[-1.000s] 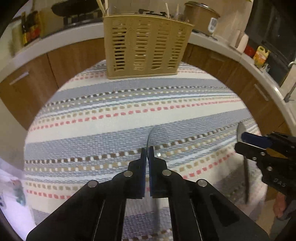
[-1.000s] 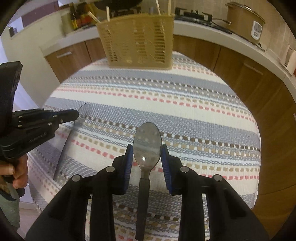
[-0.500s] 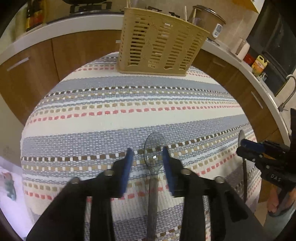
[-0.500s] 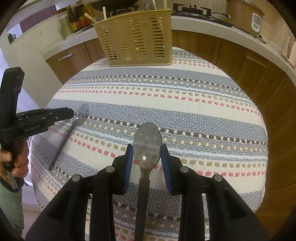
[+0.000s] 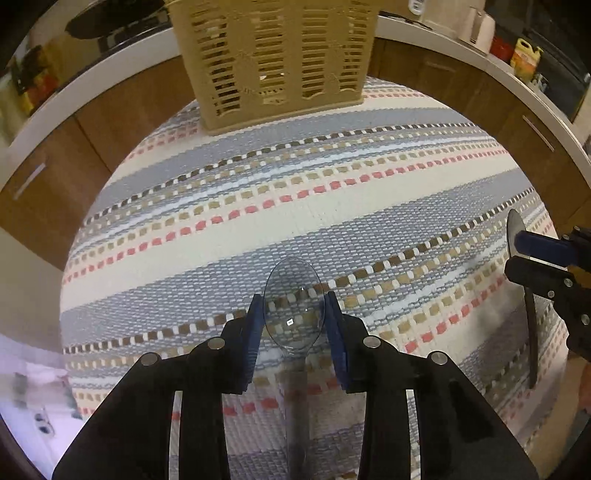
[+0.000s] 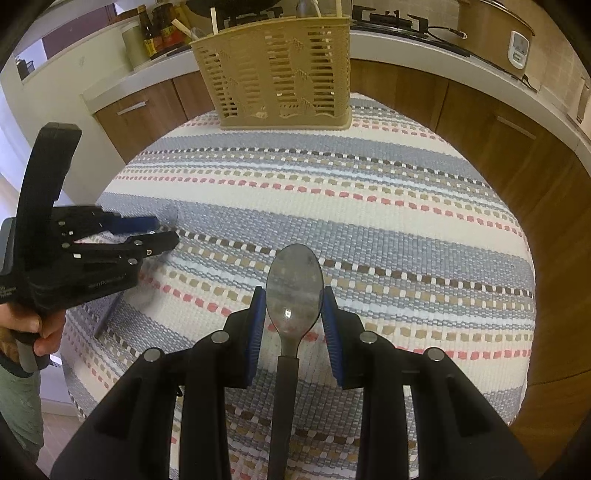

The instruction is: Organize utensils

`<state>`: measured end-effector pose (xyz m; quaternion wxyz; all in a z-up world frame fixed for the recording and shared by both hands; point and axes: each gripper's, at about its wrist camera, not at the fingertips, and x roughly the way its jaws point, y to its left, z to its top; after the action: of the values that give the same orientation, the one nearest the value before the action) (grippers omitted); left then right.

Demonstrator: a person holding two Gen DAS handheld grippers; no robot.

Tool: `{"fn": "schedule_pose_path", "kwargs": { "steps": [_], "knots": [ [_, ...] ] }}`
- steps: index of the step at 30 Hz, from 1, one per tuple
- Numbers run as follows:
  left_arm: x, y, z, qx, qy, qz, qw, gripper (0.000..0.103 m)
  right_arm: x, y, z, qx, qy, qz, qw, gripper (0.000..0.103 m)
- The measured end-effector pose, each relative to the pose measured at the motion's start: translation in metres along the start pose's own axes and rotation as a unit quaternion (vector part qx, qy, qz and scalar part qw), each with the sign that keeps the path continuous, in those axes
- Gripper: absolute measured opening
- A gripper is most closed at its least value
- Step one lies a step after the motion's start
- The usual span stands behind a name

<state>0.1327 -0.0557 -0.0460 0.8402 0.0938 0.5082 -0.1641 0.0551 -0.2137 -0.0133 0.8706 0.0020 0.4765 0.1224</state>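
Note:
A clear plastic spoon (image 5: pixel 293 306) lies on the striped cloth, its bowl between the blue pads of my left gripper (image 5: pixel 293 317), which is open around it. A metal spoon with a dark handle (image 6: pixel 294 291) lies on the cloth between the pads of my right gripper (image 6: pixel 294 314), which is also open. A beige slotted utensil basket (image 5: pixel 273 59) stands at the far edge of the cloth; it also shows in the right wrist view (image 6: pixel 277 70), holding chopsticks. The left gripper shows at the left of the right wrist view (image 6: pixel 162 232).
The round table has a striped cloth (image 5: pixel 295 177). Wooden cabinets (image 6: pixel 480 122) and a white counter curve behind it, with bottles (image 6: pixel 159 33), a stove and a rice cooker (image 6: pixel 495 26). The right gripper (image 5: pixel 532 254) shows at the right of the left wrist view.
My left gripper was shut on the clear spoon held on edge; it has opened, and the spoon now lies flat between the pads. The right gripper stays open around the metal spoon.

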Motion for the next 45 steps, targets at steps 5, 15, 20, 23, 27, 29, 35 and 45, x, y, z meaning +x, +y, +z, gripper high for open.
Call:
{"fn": "schedule_pose_path", "kwargs": {
  "steps": [5, 15, 20, 23, 27, 29, 35, 45],
  "knots": [
    [-0.023, 0.004, -0.002, -0.023, -0.072, -0.021, 0.9969, 0.03, -0.019, 0.004, 0.006, -0.009, -0.041, 0.019, 0.999, 0.027],
    [-0.111, 0.033, 0.024, -0.085, -0.267, -0.052, 0.9585, 0.03, -0.063, 0.016, 0.052, -0.025, -0.14, 0.053, 0.988, 0.003],
    [-0.146, 0.045, 0.047, -0.109, -0.327, -0.056, 0.9371, 0.031, -0.064, 0.013, 0.091, -0.024, -0.162, 0.068, 0.984, 0.003],
    [-0.148, 0.058, 0.054, -0.118, -0.333, -0.054, 0.9341, 0.031, -0.046, 0.011, 0.104, -0.031, -0.127, 0.076, 0.989, 0.003],
    [-0.138, 0.072, 0.046, -0.131, -0.325, -0.056, 0.9348, 0.031, -0.012, 0.001, 0.104, -0.009, -0.072, 0.071, 0.995, 0.007],
    [-0.129, 0.083, 0.041, -0.143, -0.319, -0.068, 0.9347, 0.031, 0.01, -0.006, 0.106, 0.02, -0.035, 0.083, 0.996, 0.021],
    [-0.112, 0.095, 0.034, -0.135, -0.31, -0.075, 0.9382, 0.031, 0.068, 0.008, 0.114, 0.047, 0.027, 0.078, 0.996, 0.049],
    [-0.097, 0.109, 0.028, -0.123, -0.291, -0.098, 0.9438, 0.031, 0.129, 0.06, 0.138, -0.007, 0.095, -0.045, 0.994, 0.046]
  ]
}}
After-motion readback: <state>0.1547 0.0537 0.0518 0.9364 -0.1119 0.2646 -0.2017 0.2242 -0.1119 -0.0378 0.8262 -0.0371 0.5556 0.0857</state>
